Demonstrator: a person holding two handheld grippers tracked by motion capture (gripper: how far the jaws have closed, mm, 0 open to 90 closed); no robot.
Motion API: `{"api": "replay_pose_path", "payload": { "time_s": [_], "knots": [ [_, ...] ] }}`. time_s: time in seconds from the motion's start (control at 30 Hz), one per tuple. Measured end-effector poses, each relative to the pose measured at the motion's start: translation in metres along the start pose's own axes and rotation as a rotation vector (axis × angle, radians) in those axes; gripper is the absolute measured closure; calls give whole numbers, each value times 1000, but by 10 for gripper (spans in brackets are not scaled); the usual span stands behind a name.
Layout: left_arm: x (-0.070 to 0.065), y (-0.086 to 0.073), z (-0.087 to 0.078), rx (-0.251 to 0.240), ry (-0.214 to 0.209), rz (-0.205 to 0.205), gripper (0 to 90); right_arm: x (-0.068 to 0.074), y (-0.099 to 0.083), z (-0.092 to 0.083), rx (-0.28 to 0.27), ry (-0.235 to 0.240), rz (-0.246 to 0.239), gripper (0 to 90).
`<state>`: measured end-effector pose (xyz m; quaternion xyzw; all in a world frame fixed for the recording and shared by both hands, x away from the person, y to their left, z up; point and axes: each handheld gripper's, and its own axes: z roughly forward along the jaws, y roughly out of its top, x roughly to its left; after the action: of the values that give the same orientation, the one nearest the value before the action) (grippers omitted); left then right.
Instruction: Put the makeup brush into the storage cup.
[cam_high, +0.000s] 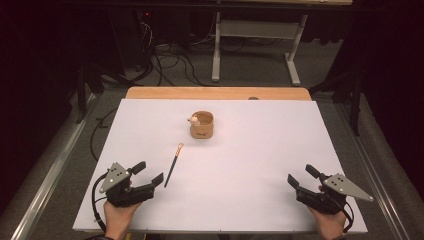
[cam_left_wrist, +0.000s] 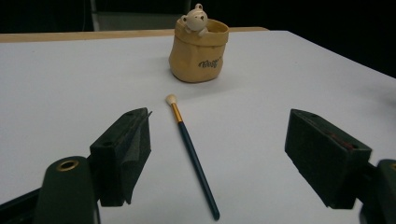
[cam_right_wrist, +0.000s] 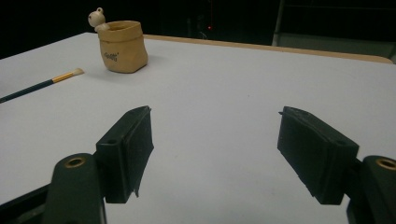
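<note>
Where white table ends — dark room, cables.

1. I see one dark script word on the front of the tan pot; it looks like "Daffy", though I cannot read it surely.
2. I find no other readable text.

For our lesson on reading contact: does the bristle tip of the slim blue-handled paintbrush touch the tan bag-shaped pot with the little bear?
Apart. The left gripper view shows bare white table between the paintbrush tip and the pot.
</note>
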<state>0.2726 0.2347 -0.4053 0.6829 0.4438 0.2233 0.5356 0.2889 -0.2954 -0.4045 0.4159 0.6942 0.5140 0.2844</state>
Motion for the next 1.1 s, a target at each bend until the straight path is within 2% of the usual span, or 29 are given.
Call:
{"api": "replay_pose_path", "payload": {
  "time_s": [0.7,1.1],
  "knots": [
    [-2,0,-1,13,4,14,237,0,0,0,7,1,4,288],
    [-2,1,-6,-1,-18,-4,232,1,-1,3,28,-3,-6,293]
  ]
}}
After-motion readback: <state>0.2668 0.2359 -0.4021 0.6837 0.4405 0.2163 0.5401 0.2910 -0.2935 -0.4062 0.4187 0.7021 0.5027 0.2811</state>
